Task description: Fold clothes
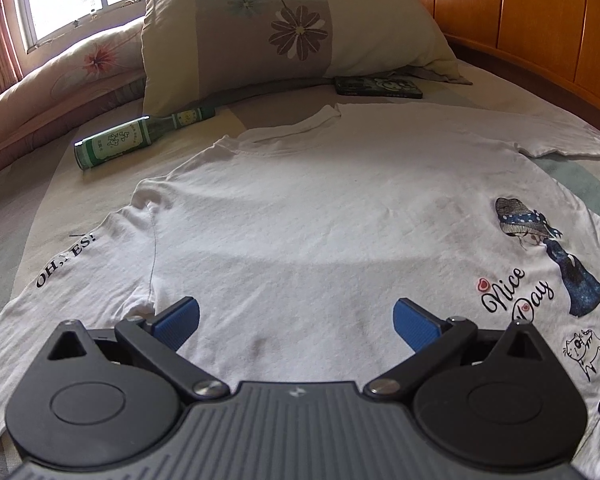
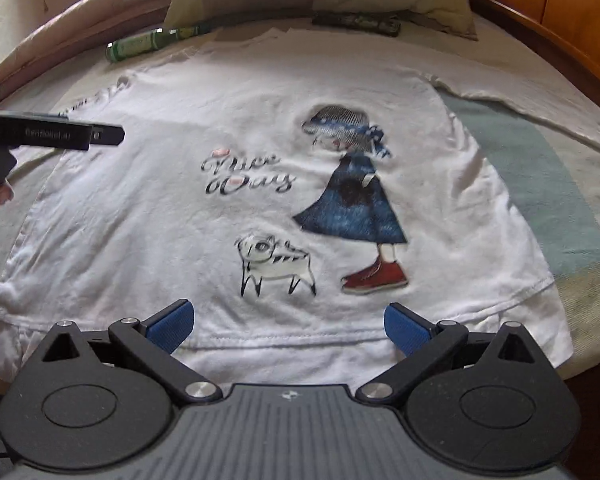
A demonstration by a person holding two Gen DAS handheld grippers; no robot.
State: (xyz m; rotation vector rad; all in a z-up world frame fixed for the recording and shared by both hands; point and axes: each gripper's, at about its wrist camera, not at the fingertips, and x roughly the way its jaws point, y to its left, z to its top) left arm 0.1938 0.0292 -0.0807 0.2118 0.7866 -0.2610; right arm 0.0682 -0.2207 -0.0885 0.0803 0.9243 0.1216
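Observation:
A white T-shirt (image 1: 300, 208) lies spread flat, front up, on the bed, with a girl, a cat and "Nice Day" printed on it (image 2: 284, 184). Its near sleeve reads "OH, YES!". My left gripper (image 1: 296, 322) hovers open over the shirt's side near the armpit, blue pads wide apart, nothing between them. My right gripper (image 2: 288, 326) is open just above the bottom hem, also holding nothing. The left gripper's body (image 2: 52, 134) shows at the left edge of the right wrist view, held by a hand.
A green bottle (image 1: 140, 138) lies on the bed beyond the shirt's shoulder. A dark flat box (image 1: 378, 87) rests near the collar. A flowered pillow (image 1: 292, 28) and a rolled quilt (image 1: 60, 84) sit behind. A wooden headboard (image 1: 540, 20) runs along the right.

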